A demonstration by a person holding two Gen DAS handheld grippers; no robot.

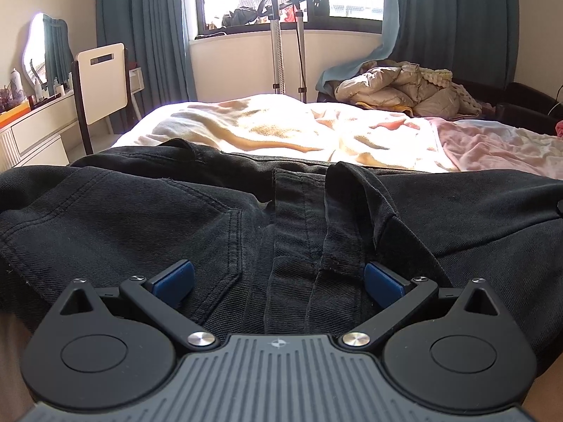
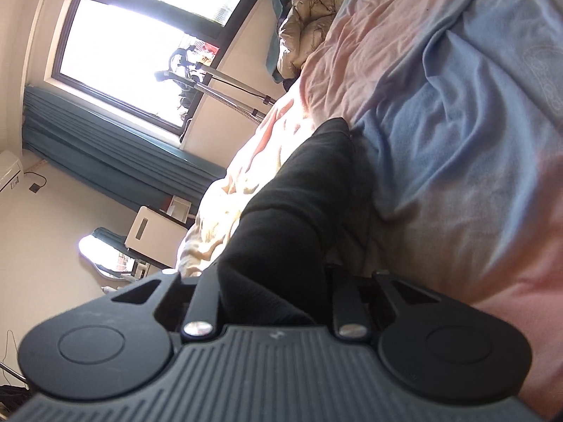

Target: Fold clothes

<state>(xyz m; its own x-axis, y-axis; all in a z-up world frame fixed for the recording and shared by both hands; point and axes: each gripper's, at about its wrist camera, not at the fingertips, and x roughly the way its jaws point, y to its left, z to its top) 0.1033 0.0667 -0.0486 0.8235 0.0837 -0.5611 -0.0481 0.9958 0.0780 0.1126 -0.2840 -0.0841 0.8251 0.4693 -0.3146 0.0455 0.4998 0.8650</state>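
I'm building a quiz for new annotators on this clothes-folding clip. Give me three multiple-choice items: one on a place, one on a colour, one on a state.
1. Where do the black denim trousers lie?
A. on the bed
B. on the white chair
C. on the window sill

2. What colour are the pads on the left gripper?
A. red
B. blue
C. yellow

3. How does the right gripper stand?
A. wide open over bare sheet
B. closed on black fabric
C. closed on the beige quilted jacket

Answers:
1 A: the trousers spread over the pink and blue bedsheet.
2 B: the pads are blue, standing apart either side of the denim.
3 B: its fingers have drawn in around a bunch of the black cloth.
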